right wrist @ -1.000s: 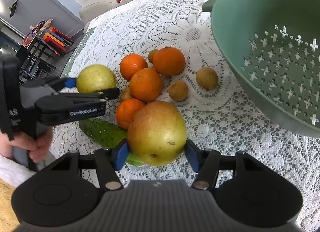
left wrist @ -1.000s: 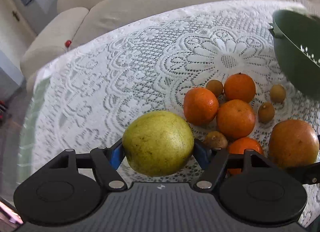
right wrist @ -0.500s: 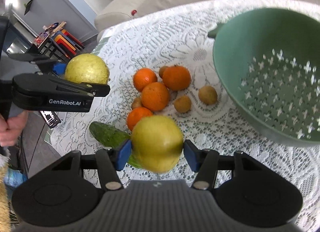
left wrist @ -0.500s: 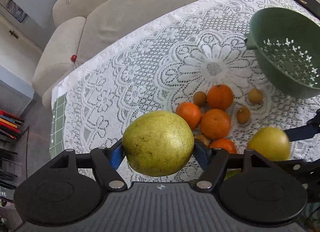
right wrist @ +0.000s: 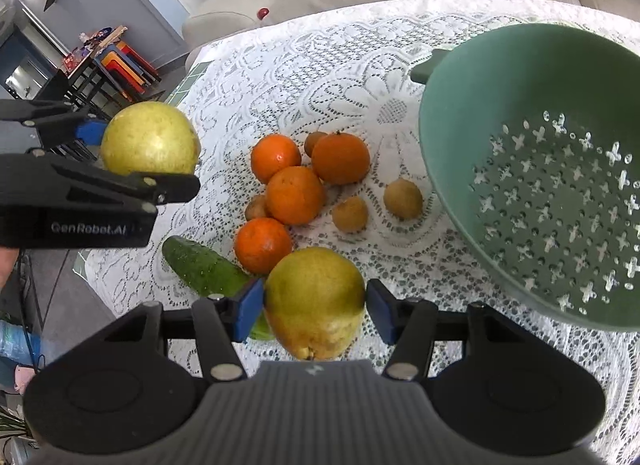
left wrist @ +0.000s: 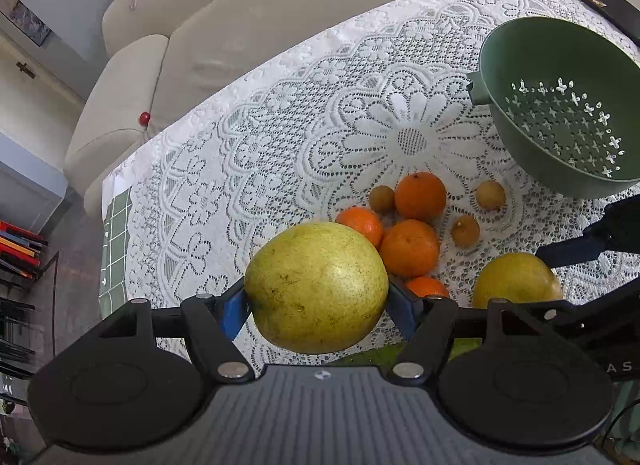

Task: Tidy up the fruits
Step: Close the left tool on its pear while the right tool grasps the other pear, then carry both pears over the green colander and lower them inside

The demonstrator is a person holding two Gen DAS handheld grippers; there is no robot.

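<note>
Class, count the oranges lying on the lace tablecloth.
4, clustered left of the green colander: one far, one far-left, one central, one nearest. None seems hidden.

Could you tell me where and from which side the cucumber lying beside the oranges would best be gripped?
Probably across its narrow width, near the exposed dark-green end, coming down from above with the jaws straddling the long axis. The cucumber lies flat on the lace cloth; its other end is hidden behind the pear in the right gripper and sits close to an orange.
</note>
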